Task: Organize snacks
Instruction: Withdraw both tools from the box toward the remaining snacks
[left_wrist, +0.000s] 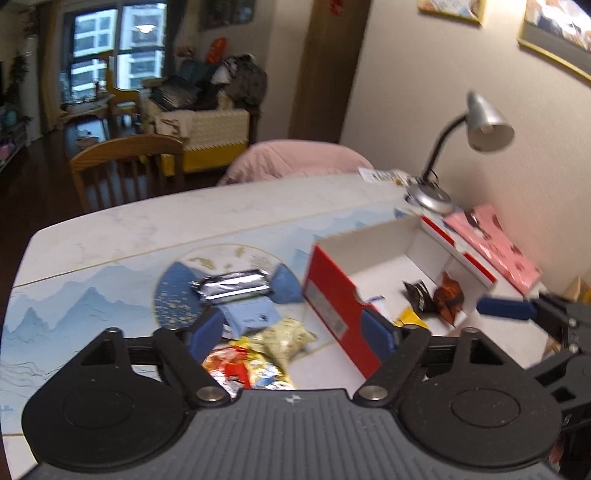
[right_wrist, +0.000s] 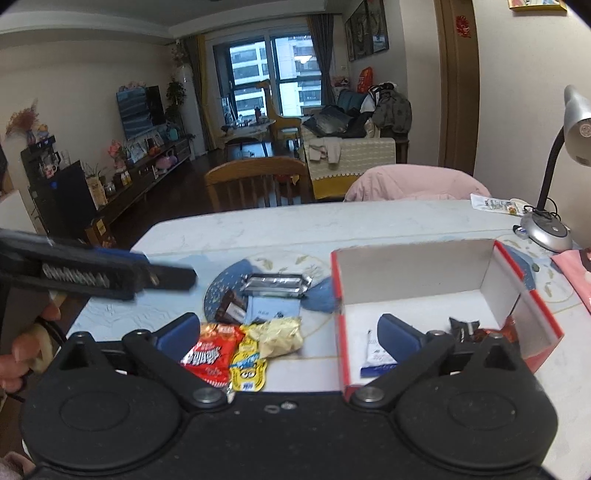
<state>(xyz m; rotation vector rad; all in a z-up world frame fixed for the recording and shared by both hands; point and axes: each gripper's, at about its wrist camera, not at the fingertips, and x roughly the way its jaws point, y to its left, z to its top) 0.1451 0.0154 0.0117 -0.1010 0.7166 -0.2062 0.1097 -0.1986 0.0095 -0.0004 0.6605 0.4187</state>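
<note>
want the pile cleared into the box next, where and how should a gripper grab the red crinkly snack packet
Grip the red crinkly snack packet across its narrow width at mid-body, coming from above. It lies flat on the table, with the yellow cartoon sachet along its right edge, so slip one finger between them. Probably easiest for the open right gripper.

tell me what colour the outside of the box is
Red outside, white inside; the box shows best in the right wrist view.

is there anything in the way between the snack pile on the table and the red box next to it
Only the box's own near wall. The snack pile lies on the table just left of the red box, with bare tabletop between them. The box is open on top, so a snack must be lifted over its red side wall. Both hand-held grippers are open and empty.
</note>
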